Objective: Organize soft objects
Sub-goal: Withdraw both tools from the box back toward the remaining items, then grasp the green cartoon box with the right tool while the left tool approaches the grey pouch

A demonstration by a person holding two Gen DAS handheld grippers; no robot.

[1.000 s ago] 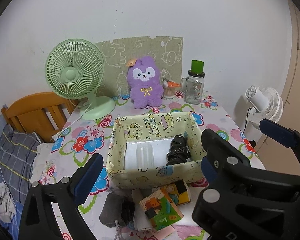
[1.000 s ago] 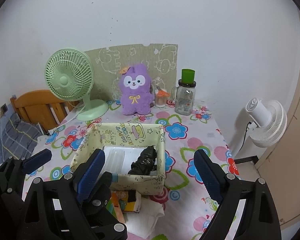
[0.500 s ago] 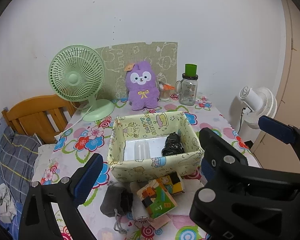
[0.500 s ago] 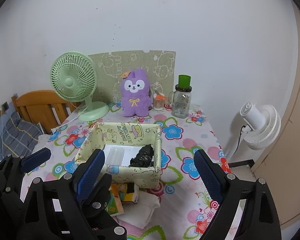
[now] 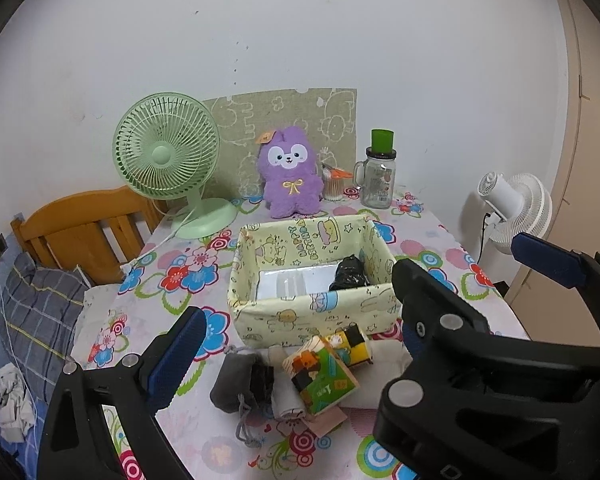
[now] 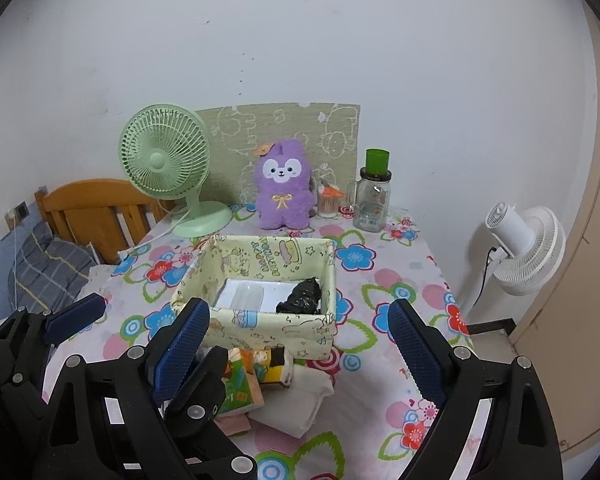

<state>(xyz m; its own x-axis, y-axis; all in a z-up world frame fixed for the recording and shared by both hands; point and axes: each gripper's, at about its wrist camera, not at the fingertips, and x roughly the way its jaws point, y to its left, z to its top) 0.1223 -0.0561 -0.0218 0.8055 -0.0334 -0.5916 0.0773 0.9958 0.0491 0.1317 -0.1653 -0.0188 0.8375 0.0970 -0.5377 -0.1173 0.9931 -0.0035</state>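
A cartoon-print fabric box point(image 5: 312, 316) point(image 6: 268, 326) stands mid-table and holds a white packet and a crumpled black bag point(image 5: 348, 274) point(image 6: 300, 302). In front of it lie a grey drawstring pouch point(image 5: 232, 384), a rolled white cloth point(image 5: 286, 400), a green tissue pack point(image 5: 324, 376), a yellow pack point(image 5: 352, 346) point(image 6: 270, 366) and a folded white cloth point(image 6: 296, 404). A purple plush point(image 5: 290, 184) point(image 6: 284, 196) sits at the back. My left gripper point(image 5: 292, 348) hangs open and empty above the pile. Close beside it, my right gripper point(image 6: 296, 348) is open and empty too.
A green desk fan point(image 5: 166, 156) with its cord stands back left, and a glass jar point(image 5: 378, 184) with a green cup on top stands back right. A white floor fan point(image 5: 516, 208) is beyond the table's right edge. A wooden headboard point(image 5: 80, 224) and plaid pillow point(image 5: 40, 312) lie left.
Both grippers have drawn back from the table together, so the box and plush look smaller and more of the near tablecloth shows. Both stayed open.
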